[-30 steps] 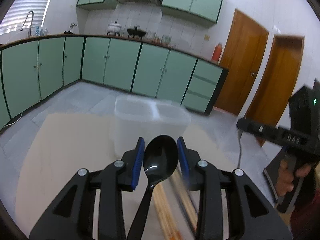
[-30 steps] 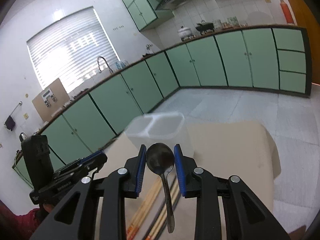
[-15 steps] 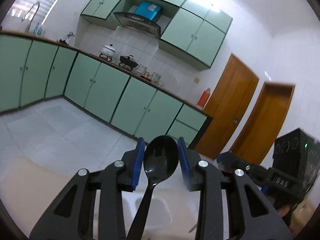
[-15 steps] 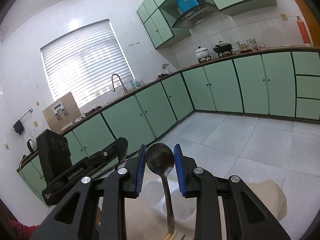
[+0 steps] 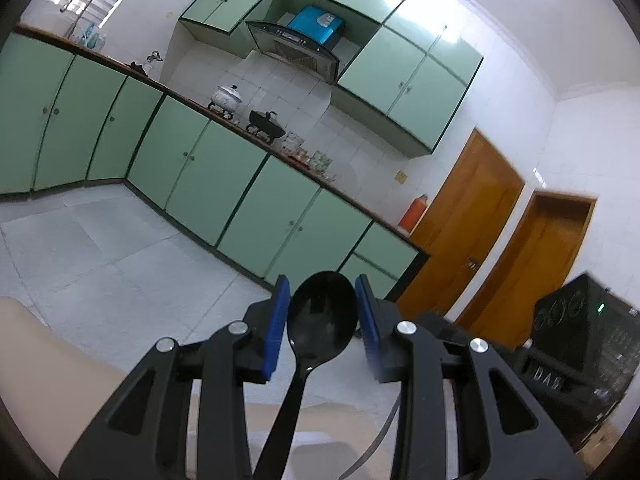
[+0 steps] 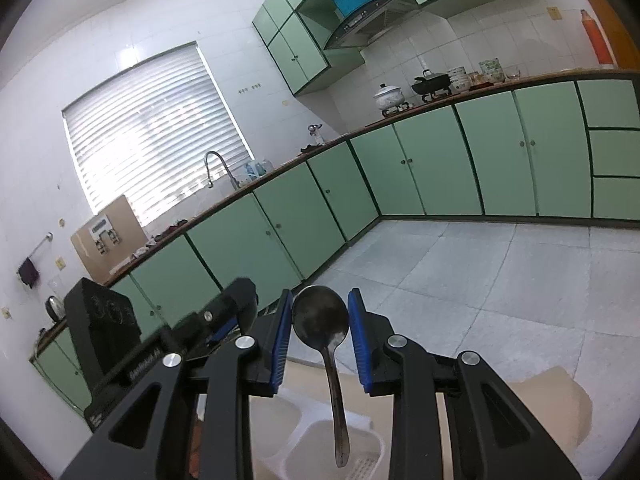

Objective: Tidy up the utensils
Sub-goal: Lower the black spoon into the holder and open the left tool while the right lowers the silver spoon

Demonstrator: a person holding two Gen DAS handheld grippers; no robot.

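Black glossy plastic makes up the spoon (image 5: 322,314) clamped by its bowl in the left claw (image 5: 322,322), handle hanging down; it looks light and slippery. The right claw (image 6: 319,330) grips a dull steel spoon (image 6: 320,318) the same way, likely heavier and stiff. Its handle dangles over the white translucent plastic two-compartment holder (image 6: 308,416) on the beige bench (image 6: 560,396). A neck grip would probably swing less.
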